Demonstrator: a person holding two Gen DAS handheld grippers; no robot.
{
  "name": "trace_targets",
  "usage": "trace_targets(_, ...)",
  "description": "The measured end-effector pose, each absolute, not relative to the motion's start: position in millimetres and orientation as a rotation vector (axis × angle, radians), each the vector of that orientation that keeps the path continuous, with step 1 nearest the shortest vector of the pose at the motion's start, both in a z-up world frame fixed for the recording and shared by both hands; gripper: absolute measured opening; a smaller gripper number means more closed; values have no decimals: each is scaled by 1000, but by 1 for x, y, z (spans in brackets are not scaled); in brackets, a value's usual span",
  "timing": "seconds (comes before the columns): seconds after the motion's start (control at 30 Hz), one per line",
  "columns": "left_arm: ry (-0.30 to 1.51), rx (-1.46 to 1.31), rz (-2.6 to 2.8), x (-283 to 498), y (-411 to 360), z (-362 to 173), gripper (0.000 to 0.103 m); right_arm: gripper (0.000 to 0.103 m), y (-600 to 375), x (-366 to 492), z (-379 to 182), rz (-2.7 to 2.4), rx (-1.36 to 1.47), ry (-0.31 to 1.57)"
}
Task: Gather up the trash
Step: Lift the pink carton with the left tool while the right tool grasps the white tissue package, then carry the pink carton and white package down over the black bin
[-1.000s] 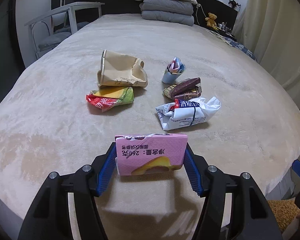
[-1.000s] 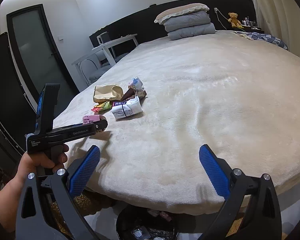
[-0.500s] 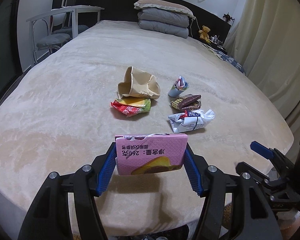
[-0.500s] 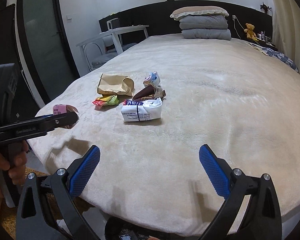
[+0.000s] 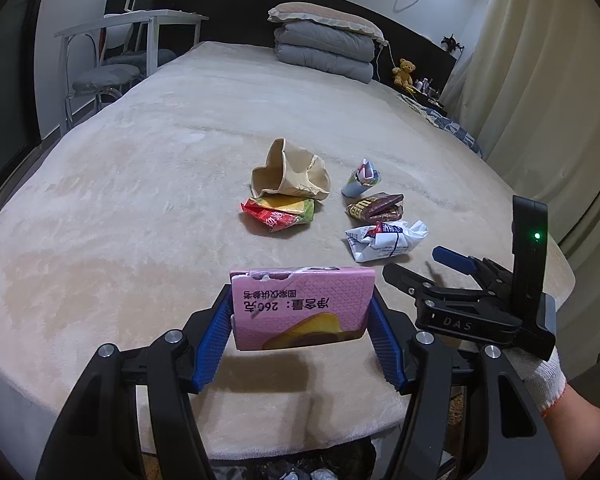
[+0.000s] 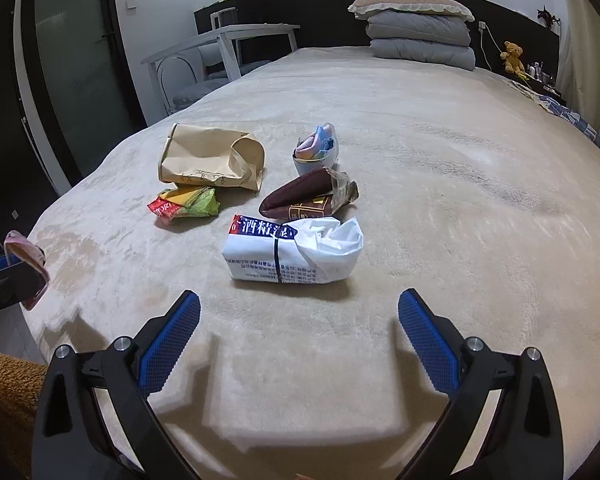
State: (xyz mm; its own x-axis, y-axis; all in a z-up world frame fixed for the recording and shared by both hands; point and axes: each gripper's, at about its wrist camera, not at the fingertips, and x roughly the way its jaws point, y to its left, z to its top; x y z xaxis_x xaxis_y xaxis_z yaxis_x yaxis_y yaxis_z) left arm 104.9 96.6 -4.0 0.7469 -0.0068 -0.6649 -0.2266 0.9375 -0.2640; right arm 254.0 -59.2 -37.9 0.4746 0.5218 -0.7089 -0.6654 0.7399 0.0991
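Note:
My left gripper (image 5: 300, 344) is shut on a pink snack box (image 5: 302, 306), held above the near edge of the bed; the box also shows at the left edge of the right wrist view (image 6: 24, 260). My right gripper (image 6: 298, 338) is open and empty, just short of a white wipes packet (image 6: 292, 252). Beyond it lie a brown wrapper (image 6: 308, 196), a red-green-yellow wrapper (image 6: 184, 206), a crumpled brown paper bag (image 6: 210, 158) and a paper cup stuffed with scraps (image 6: 316, 150). The same pile shows in the left wrist view, with the white packet (image 5: 384, 240) nearest the right gripper.
The beige bed (image 6: 440, 160) fills both views. Folded grey quilts and a pillow (image 6: 416, 32) lie at the headboard. A white desk and chair (image 5: 112, 56) stand to the left. A dark bin with trash (image 5: 296, 468) sits below the bed's near edge. Curtains (image 5: 548, 92) hang on the right.
The left gripper with the pink box has drawn back toward the bed's near edge. The right gripper has moved in over the bed toward the white packet, still open.

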Motion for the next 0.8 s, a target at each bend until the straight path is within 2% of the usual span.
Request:
trace_targets(0.4, 744, -338, 109, 107, 97, -10, 61, 98, -33, 285, -45, 744, -151, 831)
trace_targets(0.43, 746, -335, 108, 108, 96, -11, 61, 95, -33, 286, -44, 744, -150, 830)
trace_targets(0.47, 748, -331, 109, 108, 95, -11, 61, 82, -32, 286, -44, 739, -156, 829)
trace_targets(0.5, 748, -329, 109, 108, 95, -11, 61, 73, -31, 286, -45, 735, -162, 831)
trace_targets(0.8, 750, -321, 114, 109, 94, -13, 61, 72, -37, 277, -42, 750, -167, 813)
